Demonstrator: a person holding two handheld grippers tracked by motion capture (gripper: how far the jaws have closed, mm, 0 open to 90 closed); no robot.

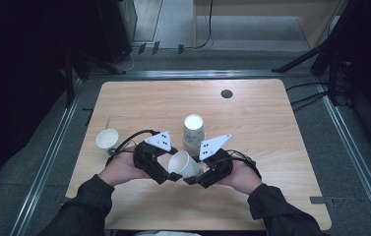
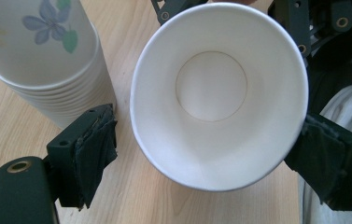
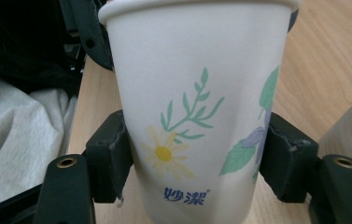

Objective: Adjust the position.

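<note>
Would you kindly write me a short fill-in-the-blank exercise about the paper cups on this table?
1. The right gripper clamps the flower-printed white paper cup by its ____.
2. The left gripper has its fingers ____ around that cup's rim.
3. The stack of paper cups stands mouth ____.
4. The single white paper cup lies at the table's ____ side.

Missing words: sides; open; down; left

Held paper cup [image 3: 197,116]: white, printed with a yellow daisy, green leafy sprigs, a lilac flower and blue lettering near the base; inside plain white [image 2: 211,84]. Stack of cups [image 2: 47,56]: white, same floral print, blue-lilac flower with green leaf. Loose cup [image 1: 107,139]: white. Worktop [image 1: 139,103]: light wood grain, with a dark round grommet [image 1: 227,93]. Both grippers black with pale grey triangular plates, dark-dotted. Sleeves dark. Floor grey.
</note>
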